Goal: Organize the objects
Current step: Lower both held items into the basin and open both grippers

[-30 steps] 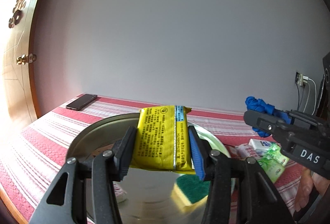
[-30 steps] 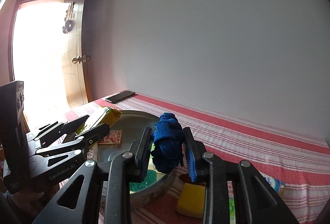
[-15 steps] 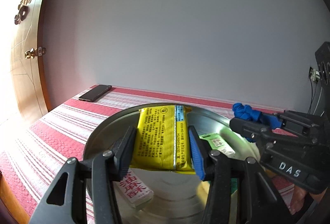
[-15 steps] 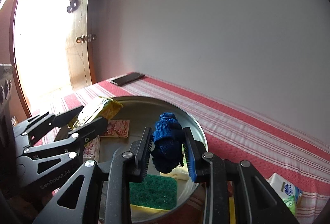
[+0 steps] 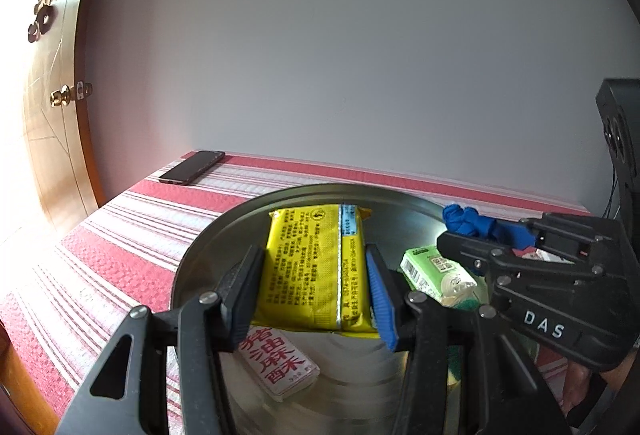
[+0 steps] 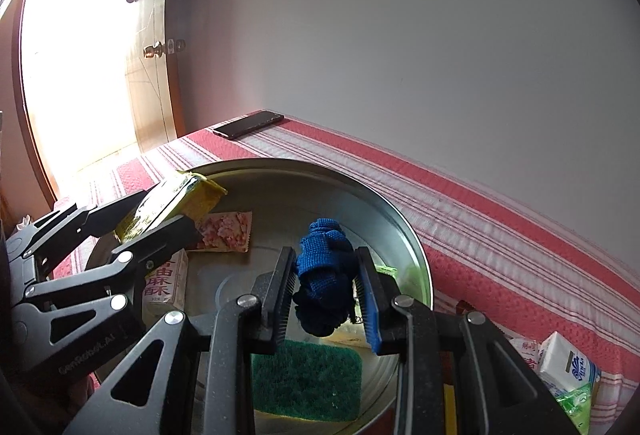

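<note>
1. My left hand-held gripper (image 5: 316,287) pinches a yellow snack packet (image 5: 316,267) across its width, one pad on each long side, and holds it over the round metal basin (image 5: 208,255).
2. My right hand-held gripper (image 6: 326,297) is pressed in on a blue knitted bundle (image 6: 322,281), which bulges above and below the pads and hangs over the inside of the basin.
3. From the left wrist I see the right hand-held gripper at the right edge, the blue bundle sticking out past its tips above the far right side of the basin.
4. Lying on the basin floor: a white box with red characters (image 5: 278,365) under the yellow packet, a pink floral sachet (image 6: 224,233) beside it, a green scouring sponge (image 6: 306,375) at the near side, and a green-and-white tissue pack (image 5: 438,275) toward the right.
5. The basin stands on a counter covered by a red-and-white striped cloth (image 6: 500,247).
6. A dark phone (image 6: 248,125) lies flat at the far corner of that cloth, well apart from the basin.
7. Outside the basin, at its right, a white-and-green tissue pack (image 6: 568,367) lies on the cloth; other small packs near it are cut off by my gripper.
8. A wooden door (image 6: 150,67) with a brass knob stands open at the left, bright light behind it.
</note>
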`<state>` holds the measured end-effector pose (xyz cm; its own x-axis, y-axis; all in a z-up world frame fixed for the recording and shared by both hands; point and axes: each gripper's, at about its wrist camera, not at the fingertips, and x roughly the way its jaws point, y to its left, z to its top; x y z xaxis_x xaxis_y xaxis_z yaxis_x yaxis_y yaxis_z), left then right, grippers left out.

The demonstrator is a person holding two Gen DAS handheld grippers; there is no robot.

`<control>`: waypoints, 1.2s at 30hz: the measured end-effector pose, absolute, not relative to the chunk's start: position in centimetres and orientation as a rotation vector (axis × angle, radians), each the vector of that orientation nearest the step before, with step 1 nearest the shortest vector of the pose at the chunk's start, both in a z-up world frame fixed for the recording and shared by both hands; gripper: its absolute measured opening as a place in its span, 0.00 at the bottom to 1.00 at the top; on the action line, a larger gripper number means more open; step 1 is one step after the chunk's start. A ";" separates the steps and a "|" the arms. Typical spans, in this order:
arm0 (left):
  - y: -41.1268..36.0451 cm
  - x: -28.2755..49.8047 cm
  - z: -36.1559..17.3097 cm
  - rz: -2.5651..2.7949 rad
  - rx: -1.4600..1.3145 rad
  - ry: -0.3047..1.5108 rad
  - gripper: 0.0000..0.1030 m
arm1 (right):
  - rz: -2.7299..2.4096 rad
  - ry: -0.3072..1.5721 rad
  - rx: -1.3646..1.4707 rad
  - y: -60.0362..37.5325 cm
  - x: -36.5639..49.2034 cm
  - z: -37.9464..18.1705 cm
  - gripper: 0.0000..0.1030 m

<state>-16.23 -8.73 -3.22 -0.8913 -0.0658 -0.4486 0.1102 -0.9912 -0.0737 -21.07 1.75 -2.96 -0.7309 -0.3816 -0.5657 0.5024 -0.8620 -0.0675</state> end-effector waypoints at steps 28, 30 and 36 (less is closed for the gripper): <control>-9.4 -16.1 -3.9 -2.966 0.709 0.146 0.61 | -2.488 0.258 0.830 1.2 -21.7 -4.0 0.39; -9.4 -15.9 -3.8 -2.957 0.697 0.144 0.67 | -2.498 0.241 0.828 1.5 -21.6 -4.1 0.49; -9.4 -15.6 -3.7 -2.955 0.676 0.140 0.76 | -2.537 0.195 0.814 2.6 -21.5 -4.3 0.60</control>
